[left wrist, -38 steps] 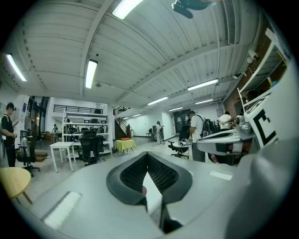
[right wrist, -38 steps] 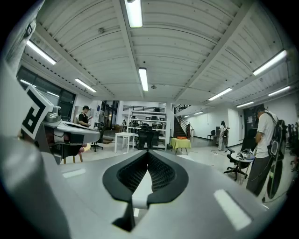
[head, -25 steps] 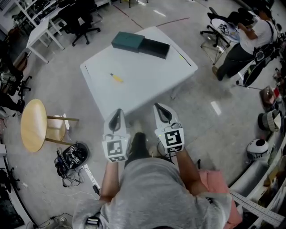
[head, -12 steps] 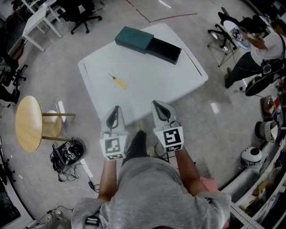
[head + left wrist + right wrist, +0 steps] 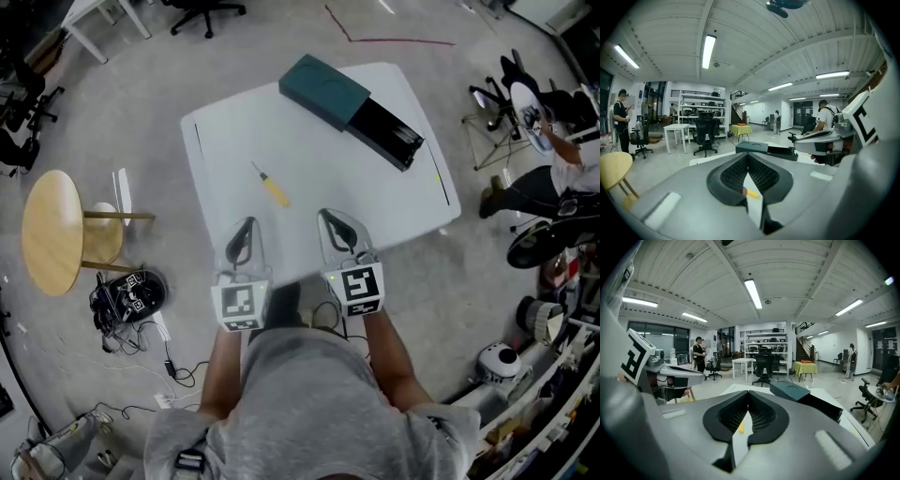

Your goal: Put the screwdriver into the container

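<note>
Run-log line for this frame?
phase: pre-grasp | left gripper: shut, empty | right gripper: shut, empty | screwdriver: on table, untouched | container: far side of table

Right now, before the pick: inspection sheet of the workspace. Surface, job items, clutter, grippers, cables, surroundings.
Surface: white square table, mostly bare.
Job's things: yellow-handled screwdriver lying flat near the middle; dark teal box with a black tray sticking out of it, at the far side, apart from the screwdriver.
Clutter: nothing seen on the table.
Grippers: left gripper and right gripper both shut, empty, over the near table edge, short of the screwdriver.
Cables: tangle on the floor at left; none on the table.
Surroundings: round wooden stool left of the table.
</note>
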Motion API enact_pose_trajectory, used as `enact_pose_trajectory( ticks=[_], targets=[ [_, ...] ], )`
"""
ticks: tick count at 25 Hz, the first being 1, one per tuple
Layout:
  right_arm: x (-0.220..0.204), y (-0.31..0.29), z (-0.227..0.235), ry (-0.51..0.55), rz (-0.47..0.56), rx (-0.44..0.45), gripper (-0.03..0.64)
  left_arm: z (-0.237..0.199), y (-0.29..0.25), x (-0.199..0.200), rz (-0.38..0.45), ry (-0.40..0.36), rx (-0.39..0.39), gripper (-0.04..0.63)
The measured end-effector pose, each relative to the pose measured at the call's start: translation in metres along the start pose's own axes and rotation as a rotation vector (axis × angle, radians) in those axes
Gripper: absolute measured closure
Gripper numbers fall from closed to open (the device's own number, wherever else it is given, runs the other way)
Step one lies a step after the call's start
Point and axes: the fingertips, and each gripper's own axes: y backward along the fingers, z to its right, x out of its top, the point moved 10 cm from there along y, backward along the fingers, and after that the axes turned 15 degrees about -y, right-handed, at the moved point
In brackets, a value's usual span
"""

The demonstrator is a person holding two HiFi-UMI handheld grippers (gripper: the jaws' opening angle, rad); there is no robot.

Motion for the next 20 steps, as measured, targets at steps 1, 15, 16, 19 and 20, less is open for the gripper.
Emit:
enact_pose_trajectory(
  ticks=[1, 15, 16, 19, 20],
  targets=[
    [0.002, -0.012, 0.001, 0.005, -0.006, 0.010, 0.614, -0.005, -0.006, -0.002, -0.009, 0.004, 0.007, 0.583],
    [-0.019, -0.145, 0.004, 0.025, -0.273, 0.133, 0.614, -0.051, -0.066, -0.053, -0.144, 0.086, 0.047, 0.583],
    [-0.022, -0.152, 0.005, 0.024, -0.293, 0.137, 0.612, -0.052, -0.069, -0.056, -0.154, 0.093, 0.047, 0.583],
    [-0.032, -0.172, 0.007, 0.022, -0.346, 0.150, 0.612, -0.057, -0.080, -0.067, -0.183, 0.109, 0.045, 0.583],
    [-0.036, -0.178, 0.008, 0.024, -0.362, 0.153, 0.612, -0.058, -0.083, -0.072, -0.194, 0.115, 0.045, 0.583]
  ],
)
